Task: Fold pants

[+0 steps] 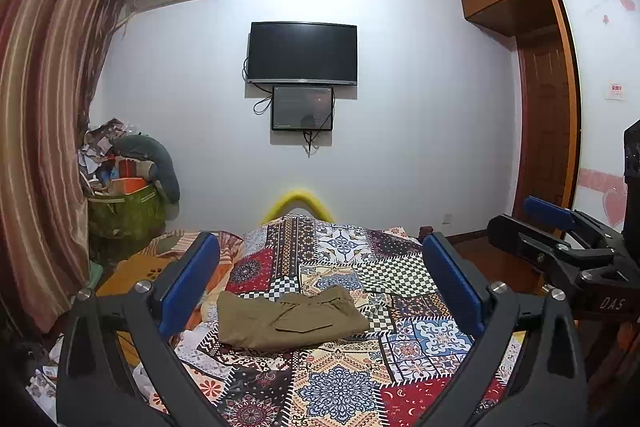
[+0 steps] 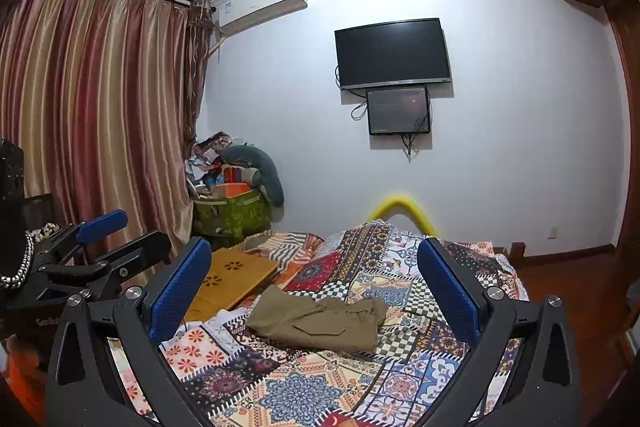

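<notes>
Olive-brown pants (image 1: 288,319) lie folded into a compact rectangle on the patchwork bedspread (image 1: 340,387), in the middle of the bed. They also show in the right wrist view (image 2: 320,323). My left gripper (image 1: 320,275) is open and empty, held above and short of the pants. My right gripper (image 2: 316,275) is open and empty too, also raised clear of the pants. The right gripper shows at the right edge of the left wrist view (image 1: 560,231), and the left gripper shows at the left edge of the right wrist view (image 2: 100,243).
A wooden lap tray (image 2: 228,279) lies on the bed left of the pants. A green bin of clutter (image 2: 232,211) stands by the curtain (image 2: 92,107). A TV (image 1: 302,53) hangs on the far wall. A wardrobe (image 1: 548,67) stands at the right.
</notes>
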{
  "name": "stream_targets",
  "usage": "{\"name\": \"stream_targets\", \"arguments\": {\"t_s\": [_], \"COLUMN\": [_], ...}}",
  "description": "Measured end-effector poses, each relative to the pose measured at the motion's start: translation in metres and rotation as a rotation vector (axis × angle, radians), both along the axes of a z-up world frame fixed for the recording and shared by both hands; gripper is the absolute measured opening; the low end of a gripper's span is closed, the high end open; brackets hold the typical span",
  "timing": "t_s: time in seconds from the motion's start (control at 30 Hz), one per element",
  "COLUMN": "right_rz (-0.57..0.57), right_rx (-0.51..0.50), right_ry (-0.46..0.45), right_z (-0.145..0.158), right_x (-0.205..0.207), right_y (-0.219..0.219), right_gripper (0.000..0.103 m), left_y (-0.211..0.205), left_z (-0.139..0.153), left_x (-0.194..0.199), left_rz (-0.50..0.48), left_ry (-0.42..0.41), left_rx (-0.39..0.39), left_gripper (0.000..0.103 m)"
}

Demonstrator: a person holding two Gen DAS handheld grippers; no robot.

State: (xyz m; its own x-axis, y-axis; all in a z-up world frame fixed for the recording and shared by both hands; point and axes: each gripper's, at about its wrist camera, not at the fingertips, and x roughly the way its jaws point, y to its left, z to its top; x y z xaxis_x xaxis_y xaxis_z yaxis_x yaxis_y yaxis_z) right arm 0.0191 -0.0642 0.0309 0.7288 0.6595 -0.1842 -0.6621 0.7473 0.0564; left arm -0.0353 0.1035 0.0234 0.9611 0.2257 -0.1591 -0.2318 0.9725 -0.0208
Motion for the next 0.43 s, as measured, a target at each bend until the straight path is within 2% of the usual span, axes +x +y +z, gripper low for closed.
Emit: {"name": "stream_targets", "arguments": {"t_s": [0.43], "right_rz": [0.001], "right_rx": [-0.007], "right_ry": [0.01], "right_z": [-0.0013], "right_x": [-0.001], "right_y": [0.0026], "right_gripper": [0.103], "left_y": [-0.0014], "left_z": [-0.0006], "left_x": [0.0042], "left_rz": [-0.006], "left_ry": [0.009], "left_rx": [-0.009], "left_gripper": [0.102]}}
